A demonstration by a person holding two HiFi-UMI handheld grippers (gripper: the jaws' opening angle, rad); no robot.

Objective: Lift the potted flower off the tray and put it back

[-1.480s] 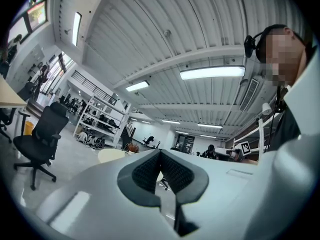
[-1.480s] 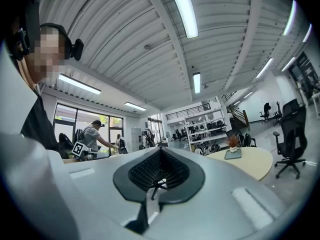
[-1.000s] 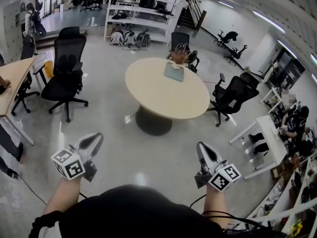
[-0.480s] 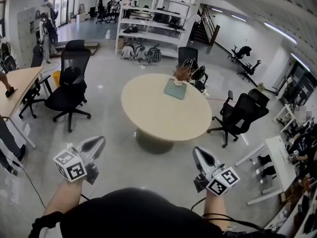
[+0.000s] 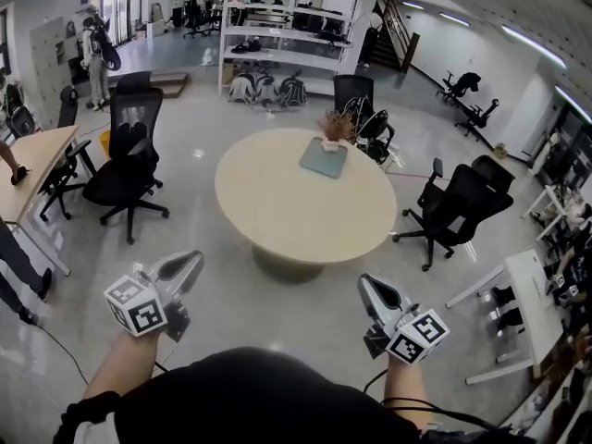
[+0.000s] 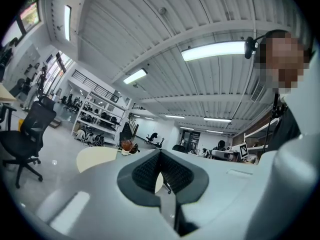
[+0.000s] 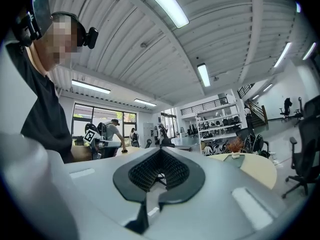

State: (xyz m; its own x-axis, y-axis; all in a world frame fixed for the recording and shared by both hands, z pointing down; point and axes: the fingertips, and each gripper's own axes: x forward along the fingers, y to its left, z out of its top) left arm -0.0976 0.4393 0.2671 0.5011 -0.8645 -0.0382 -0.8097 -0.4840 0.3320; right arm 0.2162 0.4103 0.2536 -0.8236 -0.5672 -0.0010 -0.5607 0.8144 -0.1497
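Two tools are closed and empty. The left tool (image 5: 180,268) and the right tool (image 5: 374,289) point level toward the round desk (image 5: 277,202), because the potted flower (image 5: 336,129), at the far end of the tray (image 5: 323,160), is well apart from them.

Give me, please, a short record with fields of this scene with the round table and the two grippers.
setting: open office with black swivel chairs
table: round beige table, some way ahead of the person
tray: flat grey-green rectangular tray near the table's far edge
flower: reddish-brown potted flower in a small white pot at the tray's far end; whether it stands on it is unclear
left gripper: jaws together, empty, short of the table
right gripper: jaws together, empty, short of the table
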